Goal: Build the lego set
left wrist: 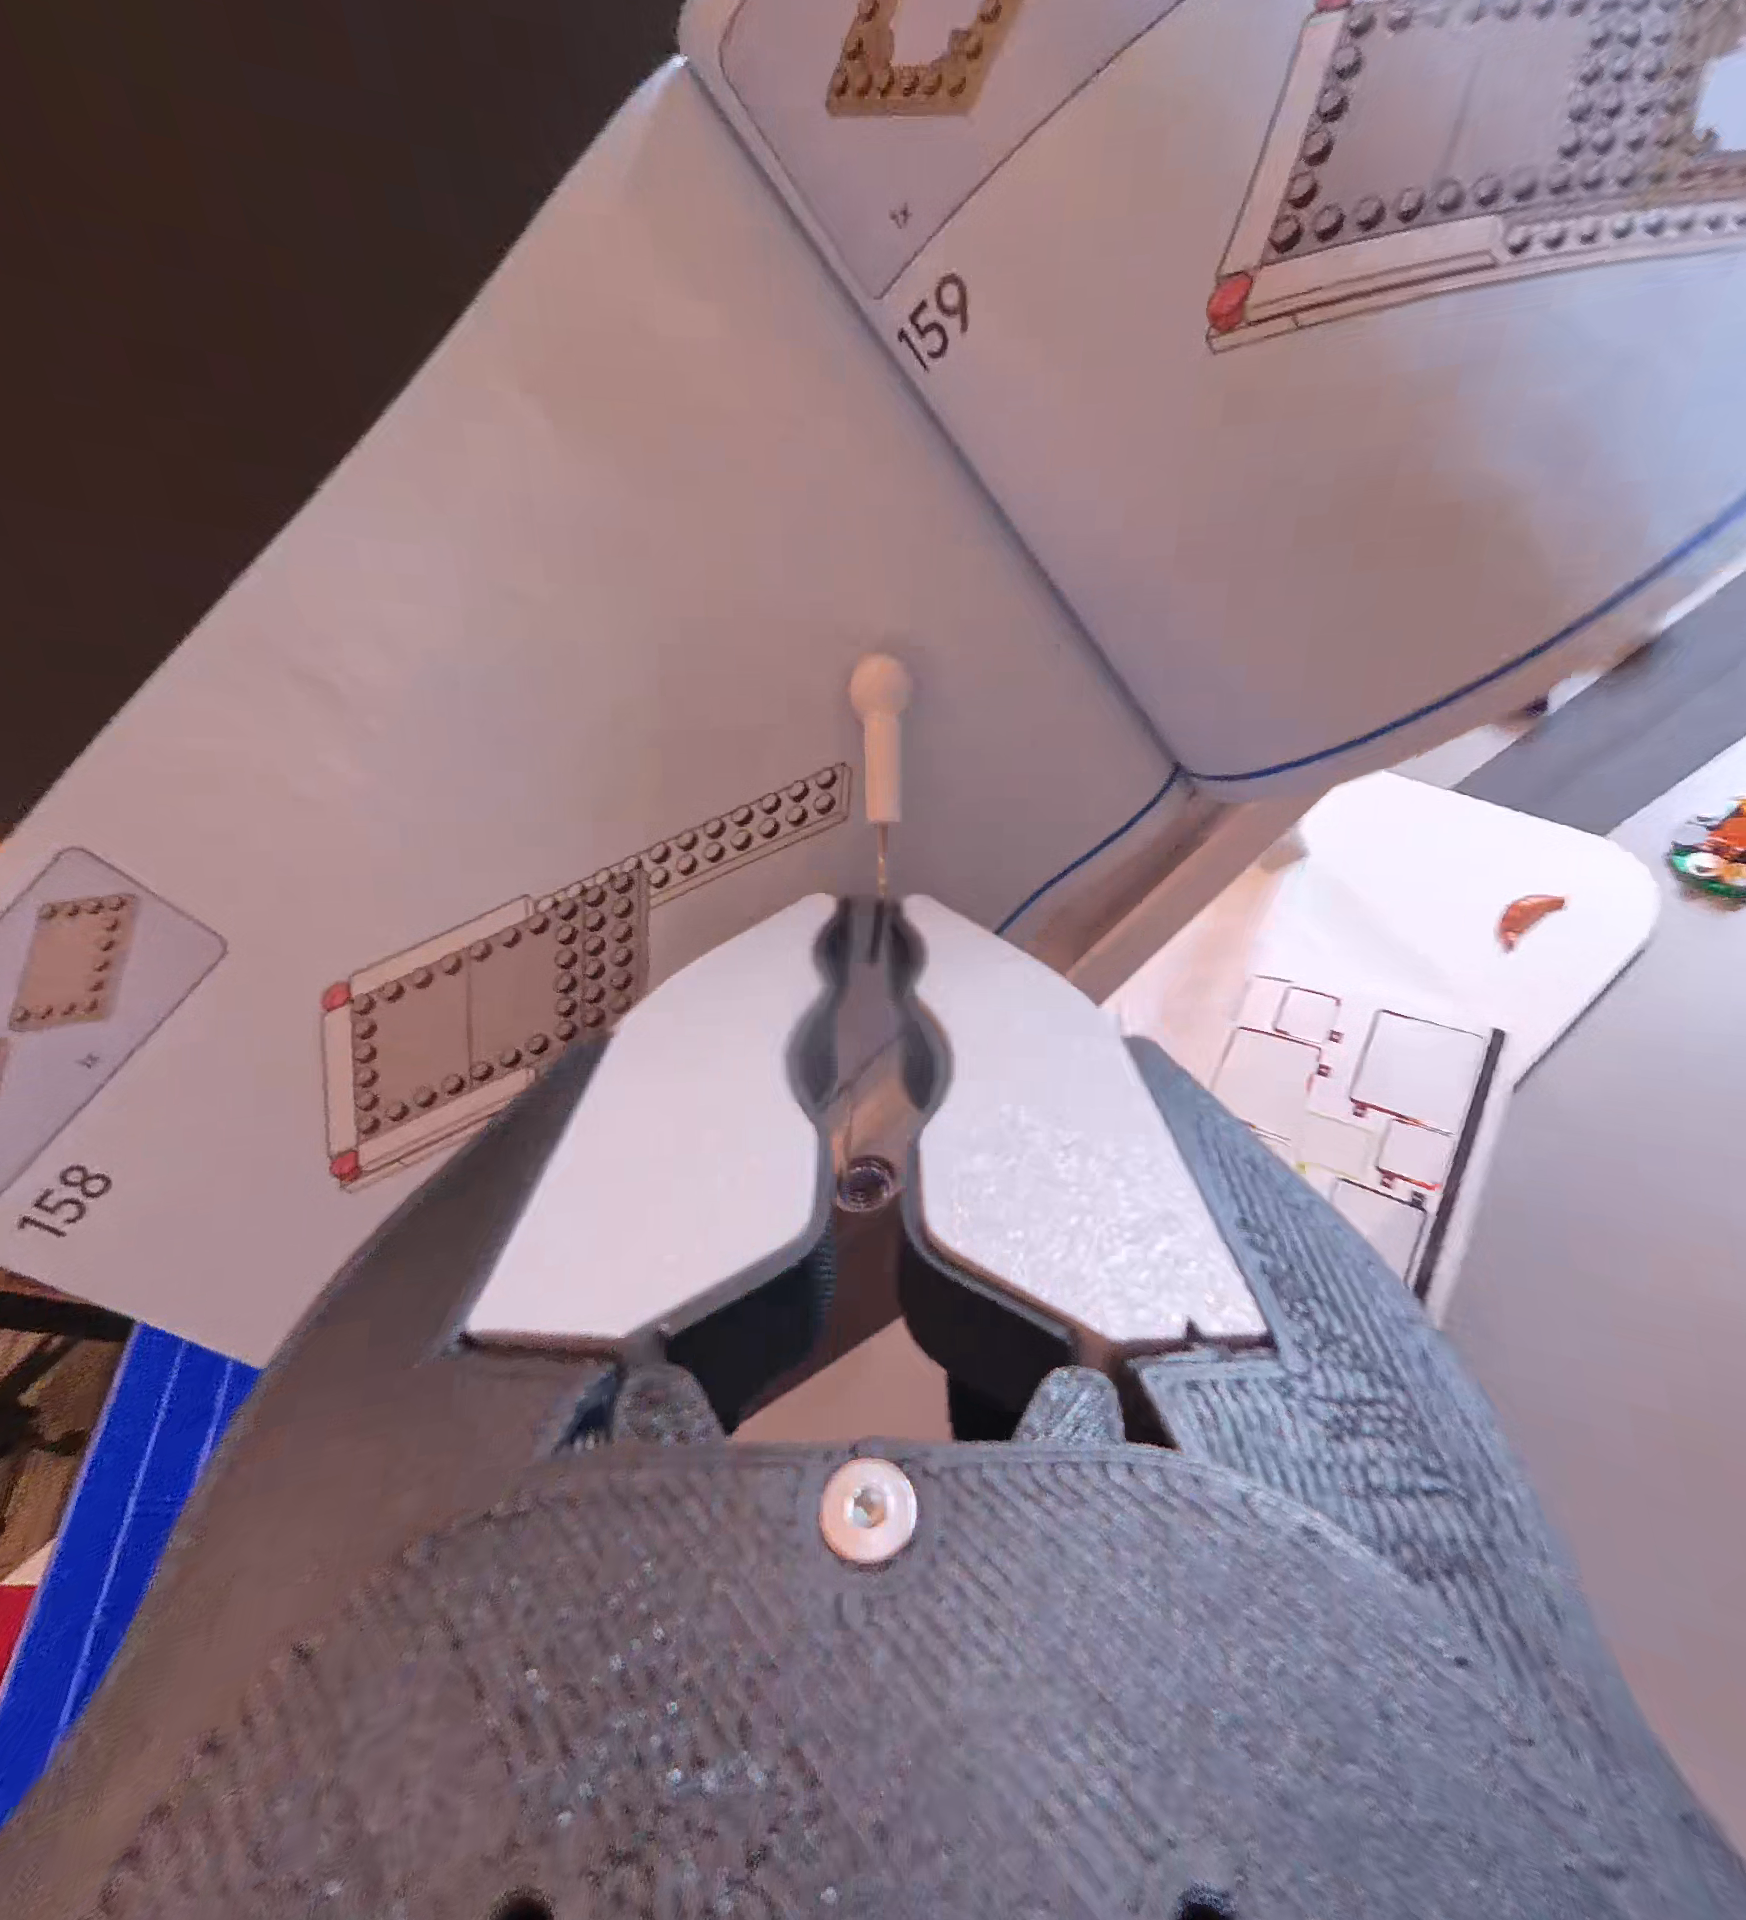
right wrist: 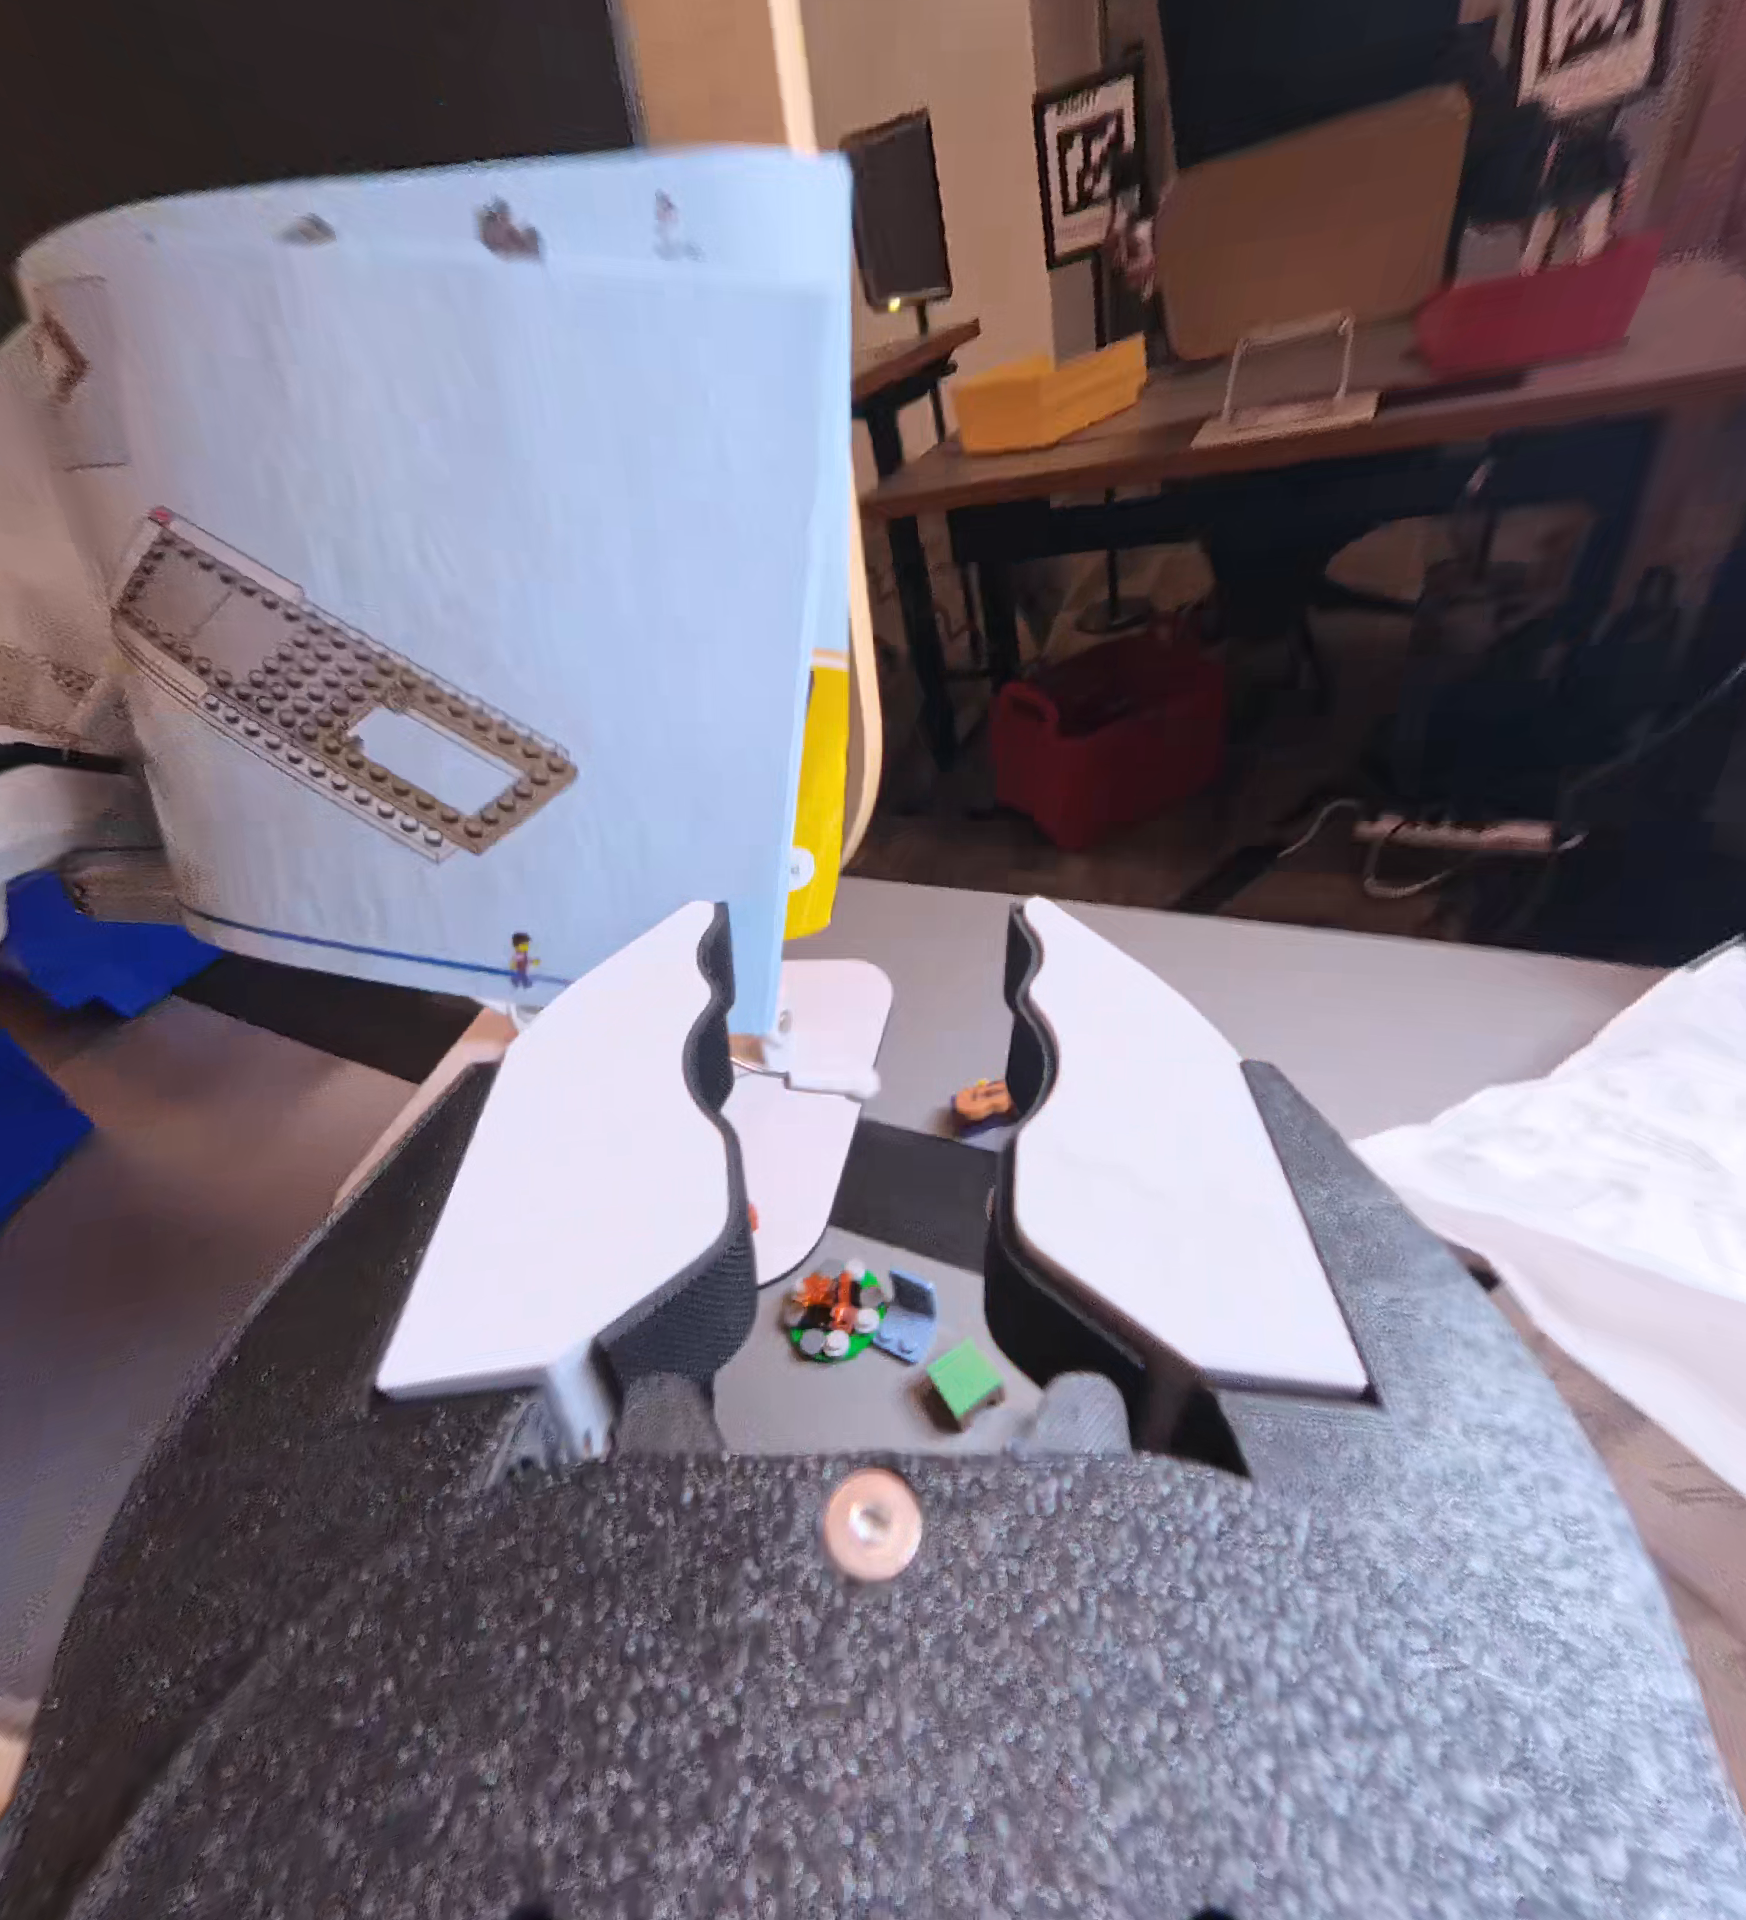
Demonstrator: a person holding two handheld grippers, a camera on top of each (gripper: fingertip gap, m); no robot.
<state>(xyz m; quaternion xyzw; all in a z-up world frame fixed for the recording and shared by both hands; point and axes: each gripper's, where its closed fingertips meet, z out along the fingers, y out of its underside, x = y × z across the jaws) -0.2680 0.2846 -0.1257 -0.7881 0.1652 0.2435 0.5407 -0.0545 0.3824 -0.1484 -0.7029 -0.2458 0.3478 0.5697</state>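
left tool [left wrist: 867, 920]: we see the fingers nearly pressed together, pinching a thin pin with a pale round-headed cap [left wrist: 879, 743], which sticks out past the tips toward the open instruction booklet [left wrist: 640, 520]. the booklet is our landmark: it stands raised and curved above the grey counter [left wrist: 1679, 1247], brick diagrams on both pages. below the booklet's lower edge lies a white card [left wrist: 1471, 883] with an orange curved piece [left wrist: 1529, 916] on it. right tool [right wrist: 867, 997]: fingers spread wide, the booklet's free page edge [right wrist: 755, 935] just beside the left pad [right wrist: 713, 997]; whether it touches we cannot tell. under the right tool, on the counter, a small round green brick model [right wrist: 833, 1314], a blue piece [right wrist: 910, 1314], a green piece [right wrist: 964, 1377].
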